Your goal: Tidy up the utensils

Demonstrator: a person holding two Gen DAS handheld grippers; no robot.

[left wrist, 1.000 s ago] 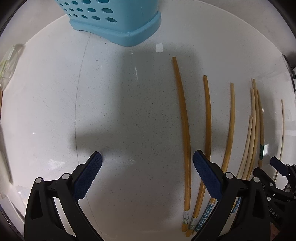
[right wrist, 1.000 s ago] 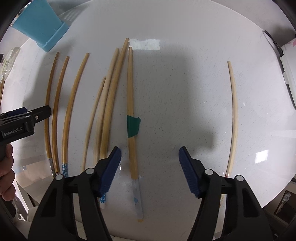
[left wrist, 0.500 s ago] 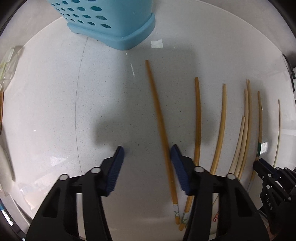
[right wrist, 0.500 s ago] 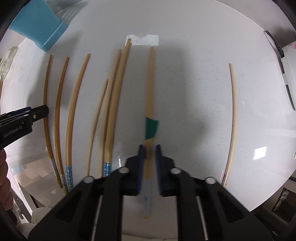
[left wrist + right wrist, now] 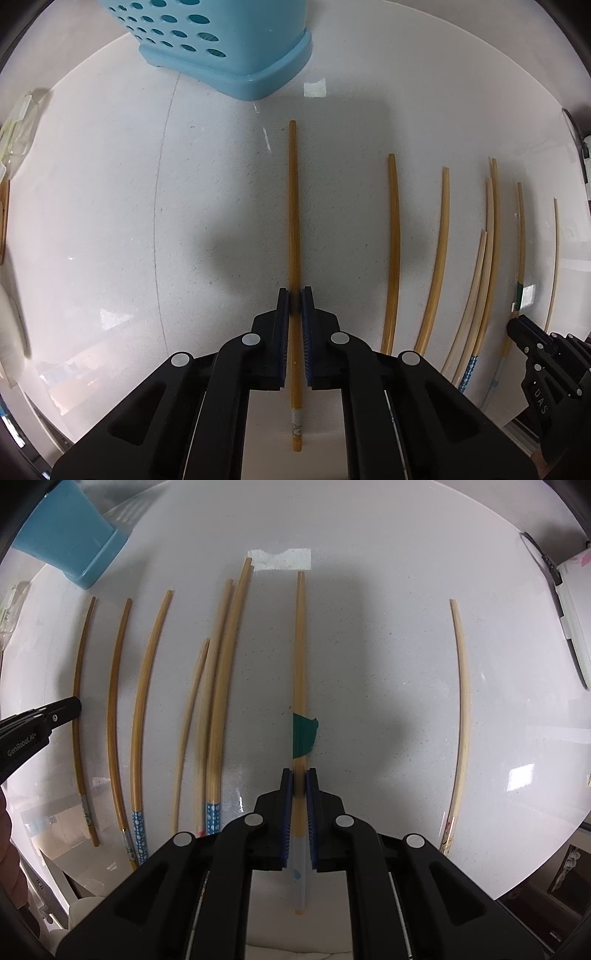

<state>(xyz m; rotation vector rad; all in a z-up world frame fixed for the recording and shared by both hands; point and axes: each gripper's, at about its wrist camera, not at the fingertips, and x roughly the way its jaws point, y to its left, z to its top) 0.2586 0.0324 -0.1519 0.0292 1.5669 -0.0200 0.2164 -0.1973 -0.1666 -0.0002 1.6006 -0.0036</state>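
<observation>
Left tongs (image 5: 294, 295) clamped on a dark chopstick (image 5: 293, 206); right tongs (image 5: 299, 775) clamped on the green-taped chopstick (image 5: 300, 646), both over the white table (image 5: 110, 221). Lift level, then tip each point-down into the blue basket (image 5: 221, 44).

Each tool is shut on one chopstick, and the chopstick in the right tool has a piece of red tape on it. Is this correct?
Not quite. The tape on the chopstick in the right tool is green, not red, as the right wrist view shows. The rest holds: the left tool is also shut on one chopstick, the dark yellow chopstick.
</observation>
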